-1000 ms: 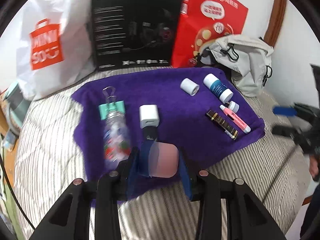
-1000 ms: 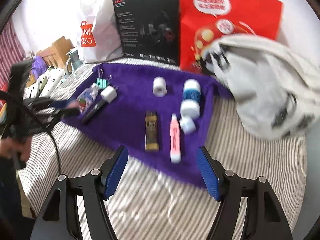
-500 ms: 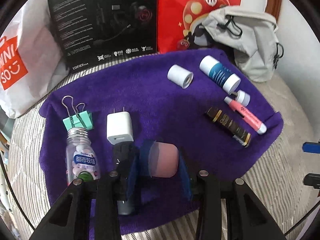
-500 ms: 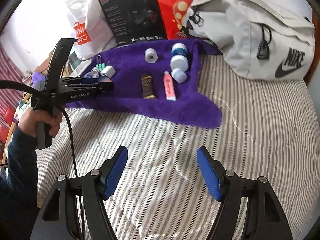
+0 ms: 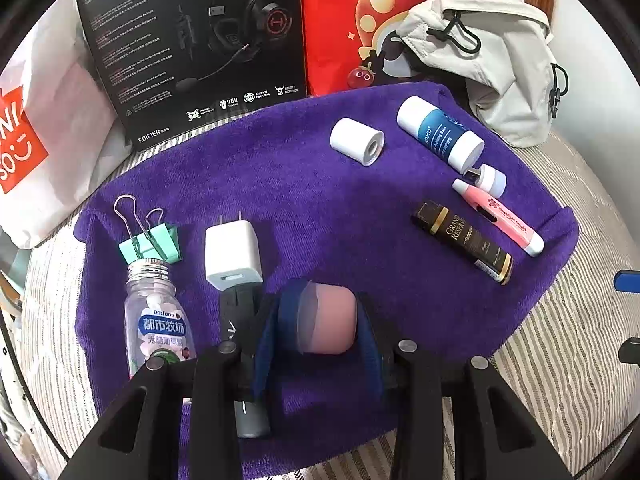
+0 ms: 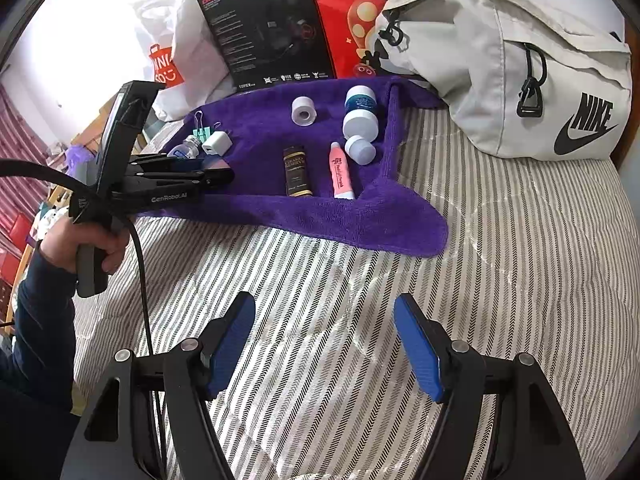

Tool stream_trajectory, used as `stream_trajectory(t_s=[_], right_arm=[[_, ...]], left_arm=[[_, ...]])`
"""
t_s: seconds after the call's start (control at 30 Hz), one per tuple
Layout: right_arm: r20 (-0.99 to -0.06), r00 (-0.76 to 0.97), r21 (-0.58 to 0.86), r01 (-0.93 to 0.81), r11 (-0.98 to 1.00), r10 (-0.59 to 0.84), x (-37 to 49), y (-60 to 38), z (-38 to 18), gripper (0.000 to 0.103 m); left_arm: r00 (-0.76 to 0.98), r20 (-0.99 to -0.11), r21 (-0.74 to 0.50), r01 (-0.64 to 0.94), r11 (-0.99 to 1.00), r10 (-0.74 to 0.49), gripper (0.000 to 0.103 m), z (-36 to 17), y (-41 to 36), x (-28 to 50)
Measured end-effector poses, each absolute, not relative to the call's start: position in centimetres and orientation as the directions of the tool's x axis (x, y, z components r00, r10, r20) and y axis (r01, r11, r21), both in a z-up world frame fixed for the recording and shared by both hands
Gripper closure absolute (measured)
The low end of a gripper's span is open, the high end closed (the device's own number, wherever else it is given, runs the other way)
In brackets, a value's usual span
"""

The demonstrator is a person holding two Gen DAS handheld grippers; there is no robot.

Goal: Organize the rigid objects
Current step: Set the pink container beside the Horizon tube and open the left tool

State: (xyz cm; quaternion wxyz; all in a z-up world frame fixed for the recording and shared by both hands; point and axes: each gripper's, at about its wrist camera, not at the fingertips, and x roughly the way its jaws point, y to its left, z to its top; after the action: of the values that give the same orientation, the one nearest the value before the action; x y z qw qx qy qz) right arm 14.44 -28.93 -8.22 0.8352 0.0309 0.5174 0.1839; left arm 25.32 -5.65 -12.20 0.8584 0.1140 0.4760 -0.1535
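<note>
My left gripper [image 5: 318, 308] is shut on a rounded pink object [image 5: 332, 326] low over the near side of a purple towel [image 5: 304, 200]. On the towel lie a teal binder clip [image 5: 154, 244], a clear candy bottle [image 5: 160, 320], a white charger [image 5: 232, 254], a dark stick-shaped item [image 5: 238, 312], a white roll [image 5: 357, 141], a blue-and-white bottle [image 5: 440, 138], a small white cap [image 5: 492, 180], a pink pen [image 5: 500, 216] and a black-and-gold box [image 5: 464, 242]. My right gripper [image 6: 326, 346] hangs open over the striped bedding [image 6: 500, 260], well short of the towel [image 6: 280, 208].
Behind the towel stand a black headset box [image 5: 192, 48], a red bag [image 5: 360, 28], a white shopping bag [image 5: 48, 128] and a grey sling bag [image 6: 520, 76]. A hand [image 6: 80, 246] holds the left gripper [image 6: 218, 174] at the towel's left end.
The left gripper has moved forward and lower over the towel, still holding the pink object. The right gripper has drawn back from the towel onto the bare bedding.
</note>
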Motion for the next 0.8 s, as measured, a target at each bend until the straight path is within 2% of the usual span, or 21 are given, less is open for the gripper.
stream_trajectory(t_s=[0.3, 0.5, 0.57, 0.6, 0.7, 0.8], right_arm=[[-0.872, 0.396, 0.214, -0.223, 0.951, 0.289, 14.1, -29.7, -8.9, 0.032], [-0.872, 0.424, 0.193, -0.160, 0.968, 0.244, 13.6, -30.2, -7.7, 0.030], [-0.868, 0.440, 0.188, -0.137, 0.972, 0.230, 13.4, -30.1, -7.0, 0.018], [-0.864, 0.450, 0.184, -0.133, 0.974, 0.225, 13.3, -30.0, -6.7, 0.016], [-0.854, 0.468, 0.183, -0.139, 0.973, 0.227, 13.2, -29.2, -5.6, 0.014], [-0.845, 0.484, 0.176, -0.147, 0.973, 0.226, 13.0, -28.3, -4.7, 0.004]], left_arm=[[0.479, -0.856, -0.014, 0.354, 0.935, -0.194, 0.063, -12.1, -4.9, 24.9], [0.507, -0.842, -0.001, 0.342, 0.940, -0.185, 0.059, -10.4, -4.4, 23.3], [0.538, -0.825, 0.021, 0.335, 0.942, -0.173, 0.043, -8.9, -4.0, 21.6], [0.554, -0.816, 0.031, 0.326, 0.945, -0.164, 0.028, -8.3, -3.8, 20.9], [0.612, -0.777, 0.053, 0.301, 0.952, -0.150, 0.013, -6.1, -2.7, 17.8], [0.629, -0.767, 0.037, 0.244, 0.969, -0.129, 0.000, -4.8, -1.0, 15.4]])
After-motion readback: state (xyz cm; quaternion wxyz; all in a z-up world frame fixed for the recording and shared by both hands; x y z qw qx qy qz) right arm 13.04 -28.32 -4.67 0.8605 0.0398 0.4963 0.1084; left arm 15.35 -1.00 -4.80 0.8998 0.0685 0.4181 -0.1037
